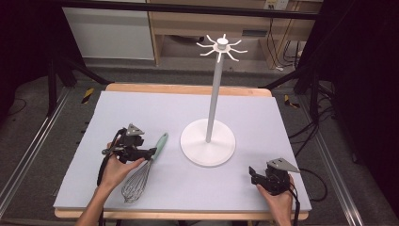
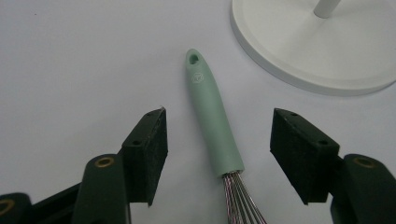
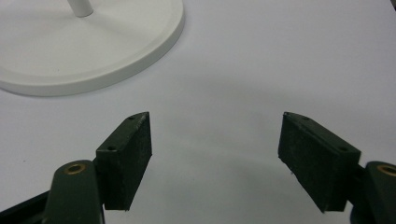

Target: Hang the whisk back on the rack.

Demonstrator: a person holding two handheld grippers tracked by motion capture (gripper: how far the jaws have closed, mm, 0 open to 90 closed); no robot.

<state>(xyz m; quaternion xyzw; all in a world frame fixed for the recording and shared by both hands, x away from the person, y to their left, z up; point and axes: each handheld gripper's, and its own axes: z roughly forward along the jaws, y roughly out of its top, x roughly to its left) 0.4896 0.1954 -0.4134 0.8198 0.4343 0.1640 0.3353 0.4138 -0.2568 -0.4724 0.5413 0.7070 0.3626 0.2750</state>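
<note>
The whisk [image 2: 215, 126] lies lengthwise between the left gripper [image 2: 218, 140]'s parted jaws, untouched. The right gripper [image 3: 215, 156], well apart, gapes empty.

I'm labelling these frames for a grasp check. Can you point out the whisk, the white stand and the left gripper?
whisk [image 2: 215, 122]: left gripper view, on its green handle.
white stand [image 1: 207, 142]: high view, on its round base.
left gripper [image 2: 218, 140]: left gripper view, midway between its open jaws, which straddle the handle.
</note>
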